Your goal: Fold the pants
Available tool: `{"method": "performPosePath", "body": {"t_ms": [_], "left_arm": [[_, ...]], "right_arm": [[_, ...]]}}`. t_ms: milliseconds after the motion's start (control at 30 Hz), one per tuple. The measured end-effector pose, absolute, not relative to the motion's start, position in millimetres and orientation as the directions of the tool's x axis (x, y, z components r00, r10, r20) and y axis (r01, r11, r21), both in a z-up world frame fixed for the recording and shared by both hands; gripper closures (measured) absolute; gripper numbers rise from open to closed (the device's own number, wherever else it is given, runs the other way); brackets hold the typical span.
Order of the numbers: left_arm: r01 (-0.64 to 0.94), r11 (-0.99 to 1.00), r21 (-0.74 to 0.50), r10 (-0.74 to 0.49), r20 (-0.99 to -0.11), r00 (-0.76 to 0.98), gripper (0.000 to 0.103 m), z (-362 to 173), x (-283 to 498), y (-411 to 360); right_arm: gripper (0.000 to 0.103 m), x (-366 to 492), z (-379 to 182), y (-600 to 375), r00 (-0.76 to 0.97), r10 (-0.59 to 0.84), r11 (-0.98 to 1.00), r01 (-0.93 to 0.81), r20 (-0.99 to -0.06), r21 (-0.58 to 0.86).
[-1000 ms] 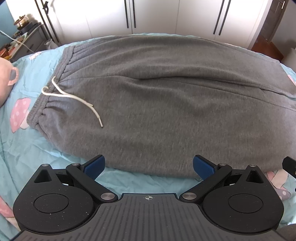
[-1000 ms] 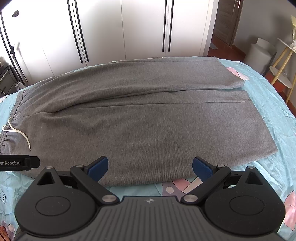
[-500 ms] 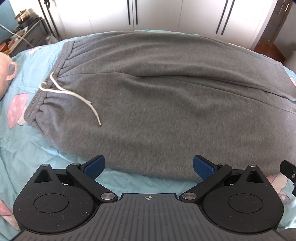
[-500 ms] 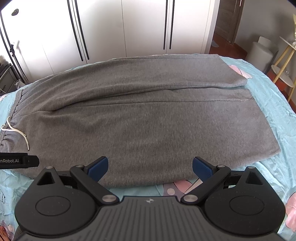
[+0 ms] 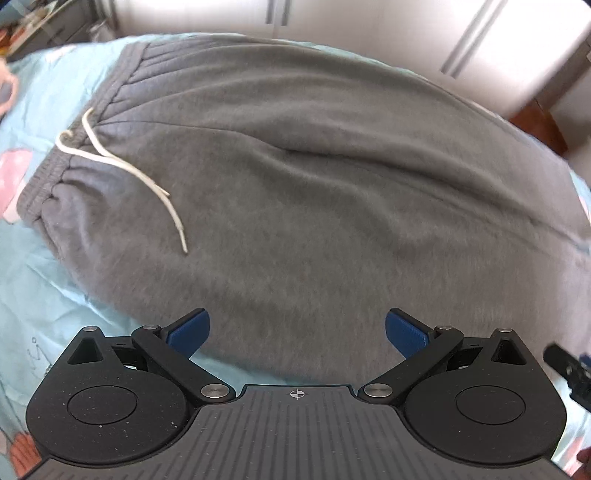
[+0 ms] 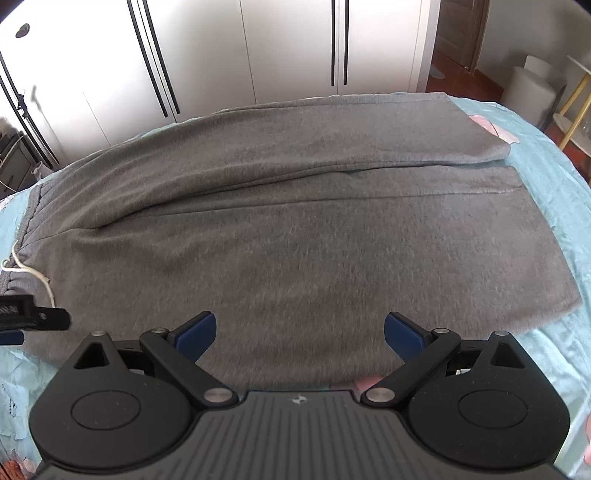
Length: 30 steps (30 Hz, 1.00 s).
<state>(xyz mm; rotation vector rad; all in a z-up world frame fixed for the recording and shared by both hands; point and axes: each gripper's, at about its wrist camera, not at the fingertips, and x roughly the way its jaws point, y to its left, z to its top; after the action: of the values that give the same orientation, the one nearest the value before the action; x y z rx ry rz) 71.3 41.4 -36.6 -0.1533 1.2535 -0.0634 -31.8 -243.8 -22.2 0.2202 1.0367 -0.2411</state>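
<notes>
Grey sweatpants (image 5: 314,206) lie flat across a light blue bedsheet (image 5: 44,288), waistband to the left with a white drawstring (image 5: 147,181) trailing over the cloth. In the right wrist view the pants (image 6: 295,240) stretch to the leg cuffs at right, the far leg lapping over the near one. My left gripper (image 5: 297,332) is open over the near edge of the pants, close to the waist end, holding nothing. My right gripper (image 6: 299,334) is open too, over the near edge of the leg part. The left gripper's tip (image 6: 33,317) shows at the left edge of the right wrist view.
White wardrobe doors (image 6: 258,48) with black handles stand behind the bed. A doorway and wooden floor (image 6: 465,44) lie at the far right, with a white bin (image 6: 532,92) and a small side table (image 6: 576,110). Cluttered furniture (image 5: 48,22) stands far left.
Both grippers have moved forward and lower, so the near edge of the pants now sits between their open fingers. The left wrist view has swung slightly right. The pants lie as before.
</notes>
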Motion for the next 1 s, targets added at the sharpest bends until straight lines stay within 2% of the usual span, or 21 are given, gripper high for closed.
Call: {"method": "performPosePath", "body": {"t_ms": [133,233,367,467,567,633,700,733,767,800,833,933,1000], "left_arm": [[-0.094,0.980,-0.176,-0.137,-0.936,0.324,0.000,-32.6,104.3,56.8],[-0.120,0.977,-0.174,-0.121,-0.927,0.354,0.000,-26.0,143.1,71.0],[-0.172,0.979,-0.114,-0.034,-0.911,0.412,0.000,-18.8,207.1,87.1],[-0.211,0.960,-0.185,-0.087,-0.912,0.401,0.000,-28.5,265.6,99.9],[-0.318,0.908,-0.272,-0.150,-0.921,0.360,0.000,-47.5,319.8,116.6],[-0.389,0.876,-0.286,-0.144,-0.924,0.354,0.000,-57.8,348.0,122.9],[-0.386,0.881,-0.275,-0.148,-0.933,0.327,0.002,-65.5,376.6,119.3],[-0.379,0.888,-0.260,-0.143,-0.940,0.310,0.003,-70.9,391.6,115.8],[-0.380,0.892,-0.245,-0.136,-0.947,0.292,0.012,-76.2,402.7,113.7],[-0.387,0.894,-0.228,-0.129,-0.956,0.265,0.025,-83.3,415.2,111.6],[-0.401,0.888,-0.224,-0.133,-0.961,0.244,0.029,-90.6,425.1,111.6],[-0.459,0.869,-0.185,-0.123,-0.979,0.162,0.030,-114.5,445.7,109.7],[-0.469,0.865,-0.175,-0.118,-0.982,0.149,0.027,-122.2,454.8,108.9]], "right_arm": [[0.005,-5.6,-26.4,-262.7,0.477,-0.103,0.949,0.311,-0.873,0.057],[0.005,27.3,-27.6,-287.6,0.484,-0.068,0.940,0.324,-0.872,0.107],[0.005,90.6,-35.0,-334.2,0.486,-0.051,0.905,0.391,-0.873,0.165],[0.006,145.9,-42.4,-375.8,0.492,-0.053,0.852,0.476,-0.869,0.218],[0.006,205.5,-57.6,-416.9,0.486,-0.038,0.772,0.569,-0.873,0.283],[0.006,241.3,-71.6,-442.7,0.465,-0.025,0.705,0.636,-0.885,0.314],[0.006,268.9,-83.6,-458.9,0.459,-0.021,0.656,0.677,-0.888,0.334],[0.007,281.3,-88.0,-467.6,0.458,-0.031,0.641,0.691,-0.888,0.334],[0.007,291.8,-91.0,-474.1,0.452,-0.054,0.637,0.702,-0.890,0.317],[0.007,304.4,-94.8,-478.7,0.441,-0.073,0.643,0.706,-0.895,0.295],[0.007,312.4,-98.6,-482.7,0.433,-0.082,0.648,0.707,-0.898,0.282],[0.008,335.4,-110.3,-496.6,0.407,-0.115,0.644,0.725,-0.906,0.244],[0.009,343.7,-116.2,-509.8,0.402,-0.128,0.619,0.747,-0.907,0.244]]}}
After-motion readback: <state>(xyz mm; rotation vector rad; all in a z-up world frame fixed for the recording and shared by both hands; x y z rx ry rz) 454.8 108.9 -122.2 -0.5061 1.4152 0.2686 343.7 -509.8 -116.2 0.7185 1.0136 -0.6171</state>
